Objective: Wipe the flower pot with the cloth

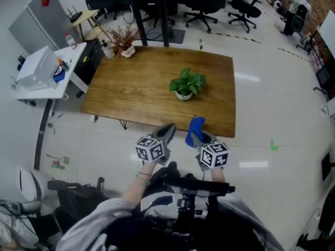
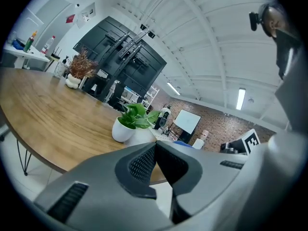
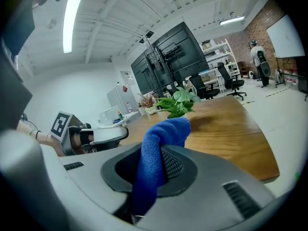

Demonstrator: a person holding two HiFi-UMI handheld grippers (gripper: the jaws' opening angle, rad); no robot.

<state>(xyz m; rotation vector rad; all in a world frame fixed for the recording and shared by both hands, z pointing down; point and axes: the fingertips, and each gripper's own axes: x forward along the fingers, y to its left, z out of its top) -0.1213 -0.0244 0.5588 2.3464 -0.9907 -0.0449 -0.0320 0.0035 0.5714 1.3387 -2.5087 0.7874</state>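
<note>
At the right gripper (image 3: 156,165), the jaws pinched the blue cloth (image 3: 161,138); the left gripper (image 2: 155,165) was closed on nothing. Both hovered by the surface's (image 1: 136,82) near edge, well apart from the flower pot (image 1: 183,94), so wiping apparently remained undone.

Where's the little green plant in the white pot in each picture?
Head view: the potted plant stands near the middle of the wooden table.
Left gripper view: the potted plant is just left of centre, above the closed jaws.
Right gripper view: the potted plant is at centre, its leaves poking up behind the blue cloth; the pot is hidden.
Shared landmark: the wooden table under it.
</note>
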